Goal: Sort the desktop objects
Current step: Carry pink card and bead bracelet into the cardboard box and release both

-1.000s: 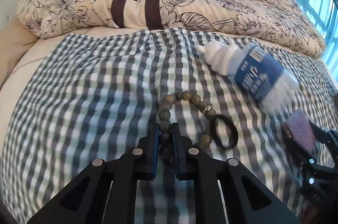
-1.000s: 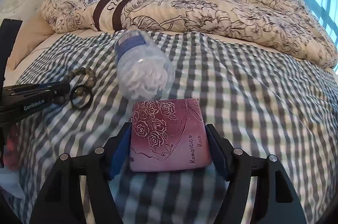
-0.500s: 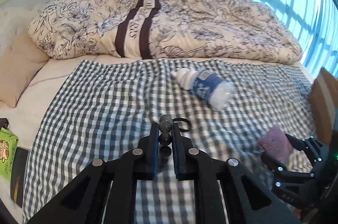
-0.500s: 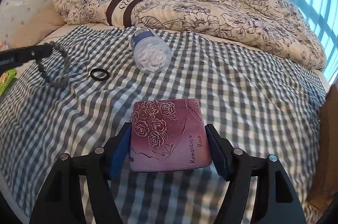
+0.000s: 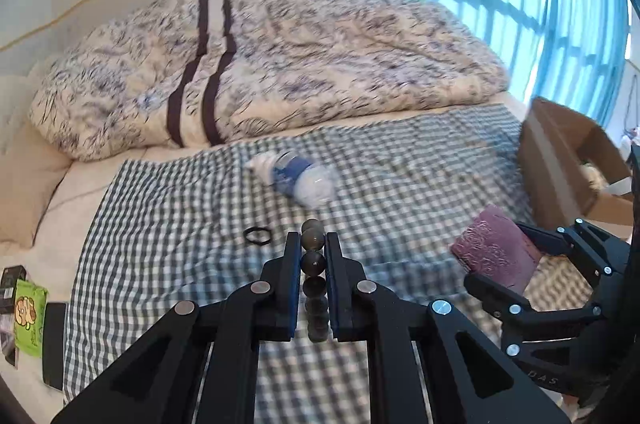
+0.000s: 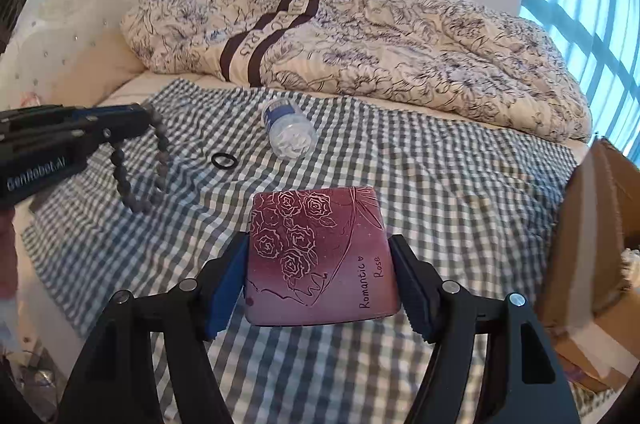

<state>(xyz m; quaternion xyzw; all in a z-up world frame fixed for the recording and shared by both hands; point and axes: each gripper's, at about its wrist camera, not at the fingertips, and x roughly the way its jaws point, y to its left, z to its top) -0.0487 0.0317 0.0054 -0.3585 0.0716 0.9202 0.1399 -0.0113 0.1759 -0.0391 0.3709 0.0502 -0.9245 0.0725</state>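
Maroon rose-etched case point(image 6: 322, 256) clamped; bead bracelet point(image 6: 138, 163) dangles looped.

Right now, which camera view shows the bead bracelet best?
The right wrist view: the bead bracelet hangs as a full loop from the left hand-held gripper, seen side-on above the checked cloth. The left wrist view shows only a short row of beads pinched between its own fingers.

Bed point(image 6: 460, 183) with bottle point(image 6: 290, 131), ring point(image 6: 224, 160)

bead bracelet point(image 6: 138, 167) 1 | hair tie point(image 6: 224, 160) 1 | bottle point(image 6: 290, 131) 1 | rose case point(image 6: 320, 256) 1 | box point(image 6: 596, 256) 1
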